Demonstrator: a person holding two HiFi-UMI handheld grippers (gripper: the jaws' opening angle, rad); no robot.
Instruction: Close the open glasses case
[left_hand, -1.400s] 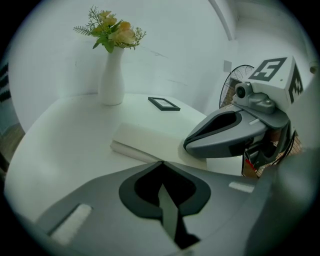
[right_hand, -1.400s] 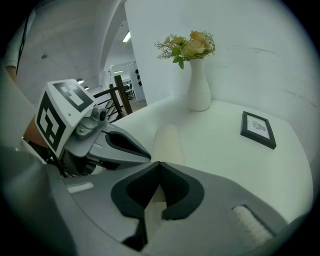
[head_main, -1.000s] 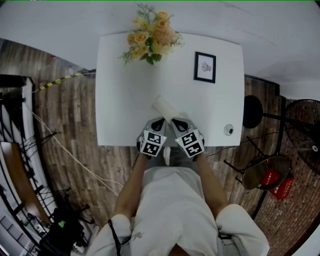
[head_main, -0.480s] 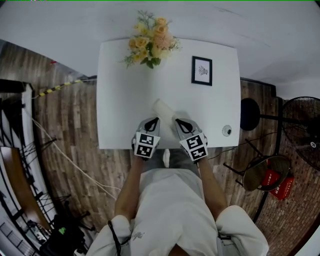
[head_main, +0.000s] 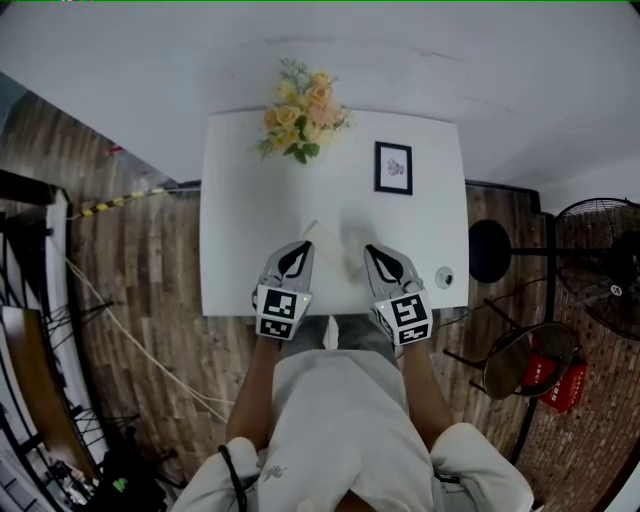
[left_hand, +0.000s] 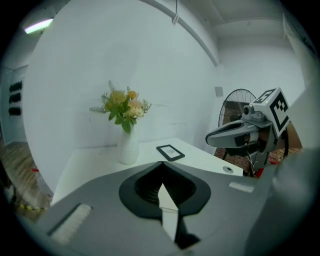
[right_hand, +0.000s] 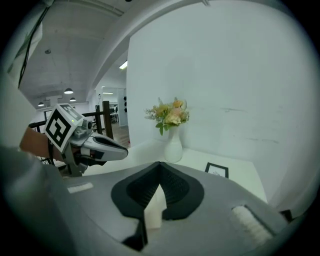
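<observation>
White desk (head_main: 240, 200): glasses case (head_main: 326, 240) lies diagonally between the clenched, empty left claw (head_main: 299, 249) and right claw (head_main: 371, 250), equally near.

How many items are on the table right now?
4: flower vase back left, picture frame back right, glasses case front middle, small round object front right. Nothing appears hidden.

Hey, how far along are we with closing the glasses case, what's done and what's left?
Looks done: the glasses case lies on the table as one low white shape, no raised lid visible, though small in the head view. In hand: nothing; left gripper and right gripper sit either side, fingers shut and empty. Left: confirming it latched.
</observation>
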